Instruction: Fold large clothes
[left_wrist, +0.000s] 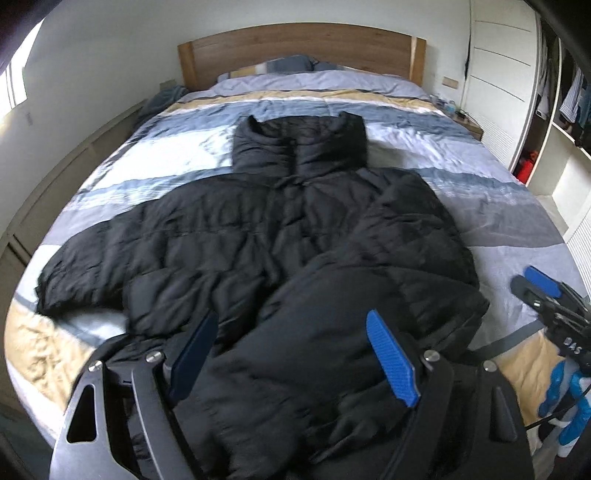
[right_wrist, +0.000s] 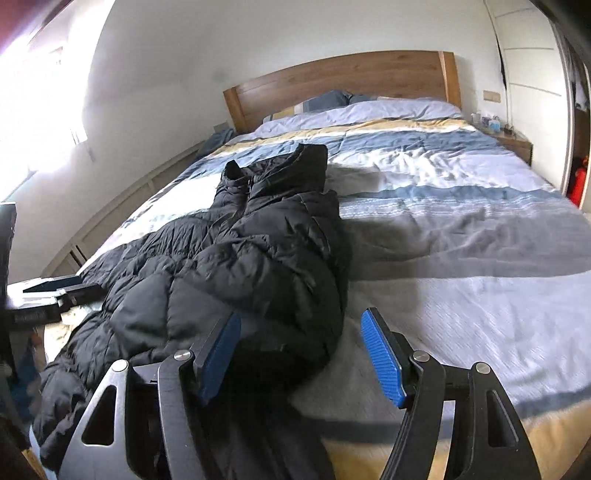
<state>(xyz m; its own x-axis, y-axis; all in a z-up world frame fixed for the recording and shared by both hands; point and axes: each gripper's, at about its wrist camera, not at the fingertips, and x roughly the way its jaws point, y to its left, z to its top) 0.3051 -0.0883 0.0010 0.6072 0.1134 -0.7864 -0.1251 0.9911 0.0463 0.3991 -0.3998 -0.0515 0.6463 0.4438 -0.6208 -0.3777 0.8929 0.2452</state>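
A black puffer jacket (left_wrist: 236, 236) lies front up on the striped bedspread (left_wrist: 424, 140), collar toward the headboard. Its left sleeve stretches out to the left. Its right side is folded over the body into a bulky heap (left_wrist: 369, 295). My left gripper (left_wrist: 295, 343) is open, its blue pads either side of the folded heap's near edge, just above it. My right gripper (right_wrist: 301, 350) is open and empty over the jacket's (right_wrist: 240, 266) right edge and the bedspread (right_wrist: 461, 258). The right gripper also shows in the left wrist view (left_wrist: 543, 291), to the right of the jacket.
A wooden headboard (left_wrist: 303, 48) and pillows are at the far end. A bedside table (right_wrist: 513, 142) with small items stands at the right, a white wardrobe (left_wrist: 498, 66) beyond it. A dark box (right_wrist: 44, 295) lies at the bed's left near corner.
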